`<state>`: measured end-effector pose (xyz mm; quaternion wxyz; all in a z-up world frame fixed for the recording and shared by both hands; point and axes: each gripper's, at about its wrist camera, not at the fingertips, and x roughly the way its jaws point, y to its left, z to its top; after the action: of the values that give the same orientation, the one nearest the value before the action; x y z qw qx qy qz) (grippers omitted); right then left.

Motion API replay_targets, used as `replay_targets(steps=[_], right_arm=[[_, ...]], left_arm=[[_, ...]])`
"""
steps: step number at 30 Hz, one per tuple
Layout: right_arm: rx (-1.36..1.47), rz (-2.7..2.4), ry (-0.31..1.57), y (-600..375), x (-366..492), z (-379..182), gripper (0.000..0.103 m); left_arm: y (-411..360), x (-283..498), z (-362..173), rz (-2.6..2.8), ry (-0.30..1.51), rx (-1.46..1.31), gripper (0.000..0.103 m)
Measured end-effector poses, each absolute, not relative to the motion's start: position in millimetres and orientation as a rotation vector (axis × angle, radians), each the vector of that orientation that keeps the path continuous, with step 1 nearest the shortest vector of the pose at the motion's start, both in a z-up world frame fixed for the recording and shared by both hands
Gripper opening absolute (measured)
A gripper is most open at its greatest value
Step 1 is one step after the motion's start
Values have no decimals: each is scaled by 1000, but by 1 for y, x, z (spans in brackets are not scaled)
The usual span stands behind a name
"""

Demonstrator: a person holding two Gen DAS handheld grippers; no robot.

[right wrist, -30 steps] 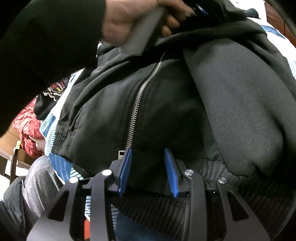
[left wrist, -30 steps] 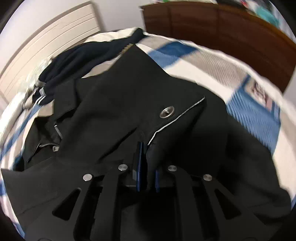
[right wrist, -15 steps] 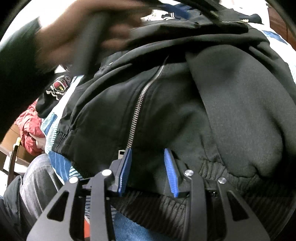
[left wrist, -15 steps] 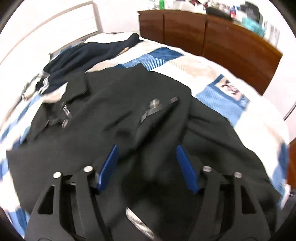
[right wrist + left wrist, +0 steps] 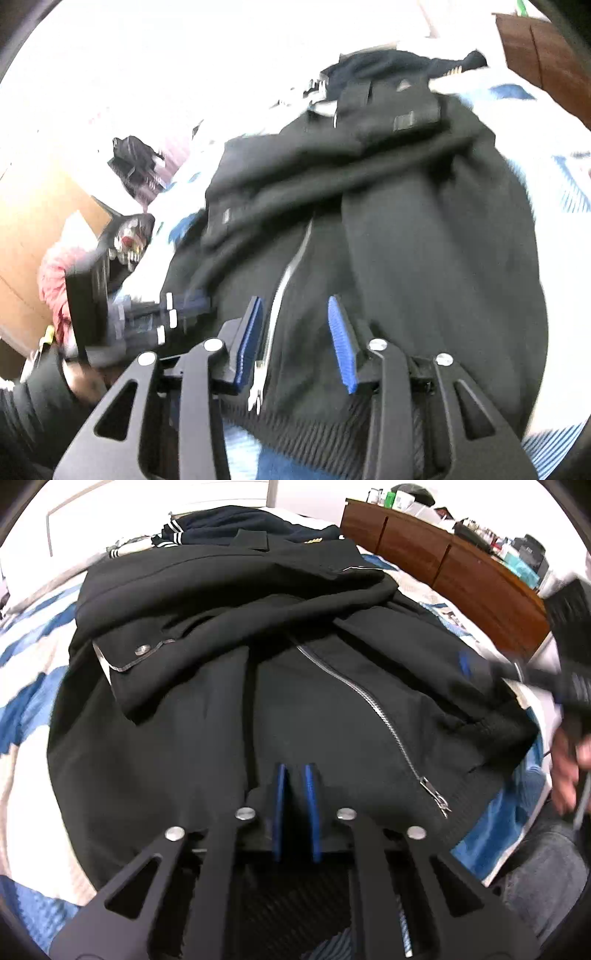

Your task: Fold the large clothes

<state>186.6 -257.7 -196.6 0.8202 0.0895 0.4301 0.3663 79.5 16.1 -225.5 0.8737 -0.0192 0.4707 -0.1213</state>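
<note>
A black zip-up jacket (image 5: 258,686) lies spread on the bed with both sleeves folded across its chest. Its silver zipper (image 5: 369,701) runs down to the ribbed hem. My left gripper (image 5: 295,775) is nearly closed at the hem, its blue pads a narrow gap apart, with dark cloth behind them; a grip cannot be told. My right gripper (image 5: 295,314) is open over the hem of the jacket (image 5: 424,240), its pads either side of the zipper (image 5: 280,291). The right gripper also shows blurred at the right in the left wrist view (image 5: 546,679).
The bed has a blue and white checked quilt (image 5: 26,686). A navy garment (image 5: 229,520) lies beyond the jacket's collar. A brown wooden dresser (image 5: 443,561) with clutter stands at the back right. A red garment (image 5: 55,280) lies off the bed's left side.
The left gripper, shut on a sleeve a second ago, opened, then came down to the hem and nearly closed. The sleeve now lies across the chest. The right gripper pulled back, still open.
</note>
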Motion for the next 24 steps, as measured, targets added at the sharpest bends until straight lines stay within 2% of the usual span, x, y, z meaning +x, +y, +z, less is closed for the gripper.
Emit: replay_targets(steps=[1,7,14,16,17,19,24], right_arm=[[176,763,920,-255,199,-193,14],[177,593,996,-251,323,-189,16],[418,499,1114,-278,431,-217,18],[462,547,1185,-265,444,-228,18],[453,555,1217,-258,449,-234,24],[414,539,1262,-245,452,-244,29],[425,511,1286,-240,440,-247,28]], left_arm=[[18,80,-228,-259,980,-62,11],[25,83,-247,-303,994,-119,9],[29,86,-258,-357,999,-125,10],[31,85,-258,-366,997,-138,10],[32,84,-258,-367,994,-132,10],[30,83,-258,-365,989,-114,10],[29,84,-258,-363,983,-111,10]])
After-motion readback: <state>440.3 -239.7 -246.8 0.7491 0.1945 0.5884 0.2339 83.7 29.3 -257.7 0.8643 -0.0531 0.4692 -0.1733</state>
